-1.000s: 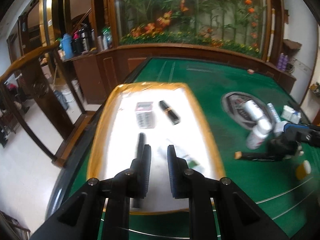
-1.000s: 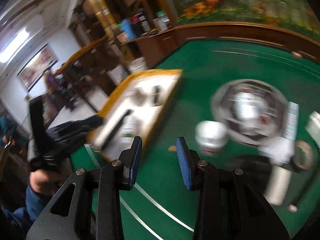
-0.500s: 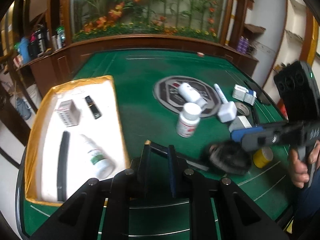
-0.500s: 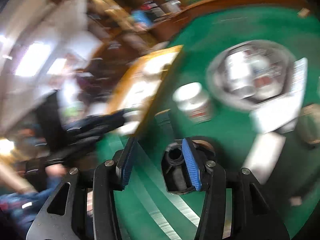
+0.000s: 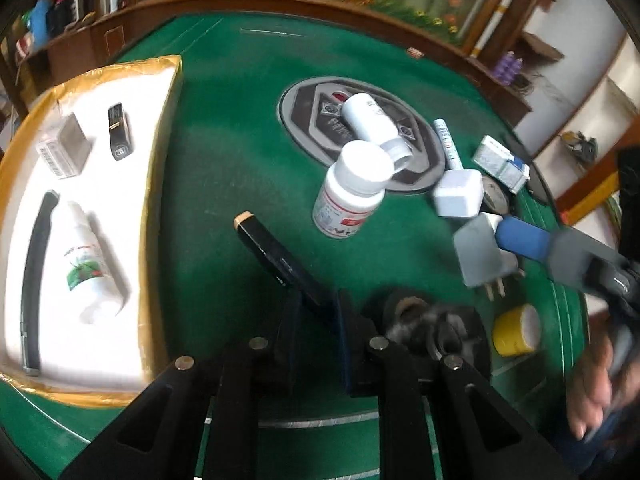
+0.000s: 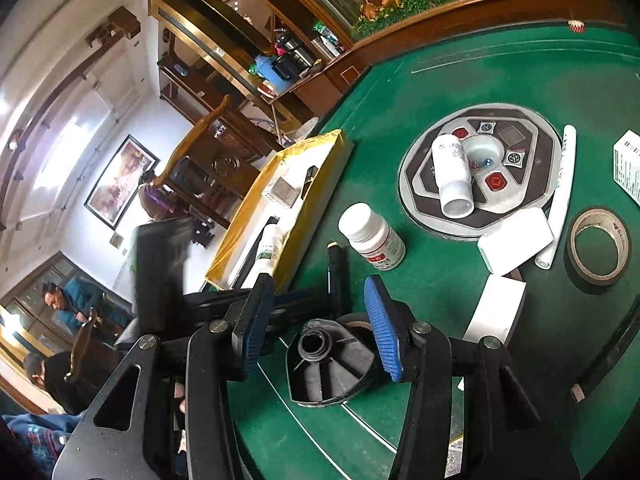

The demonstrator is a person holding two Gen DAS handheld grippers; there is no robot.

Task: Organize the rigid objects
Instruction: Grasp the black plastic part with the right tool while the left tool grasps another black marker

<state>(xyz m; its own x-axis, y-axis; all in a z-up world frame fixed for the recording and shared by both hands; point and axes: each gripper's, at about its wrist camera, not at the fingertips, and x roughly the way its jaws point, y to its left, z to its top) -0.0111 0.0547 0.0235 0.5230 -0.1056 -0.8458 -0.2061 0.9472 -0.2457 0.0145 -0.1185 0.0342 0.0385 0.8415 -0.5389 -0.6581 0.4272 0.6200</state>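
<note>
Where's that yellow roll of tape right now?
In the left wrist view the yellow tape roll stands on the green table at lower right, just below the grey plug adapter.

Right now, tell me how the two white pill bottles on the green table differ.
The nearer pill bottle stands upright on the green felt; the farther pill bottle lies on its side across the round centre panel. The nearer one shows a red-marked label; the farther one's wrap looks mostly white with grey print. The farther one's cap end points toward the camera. Both are white with white caps.
</note>
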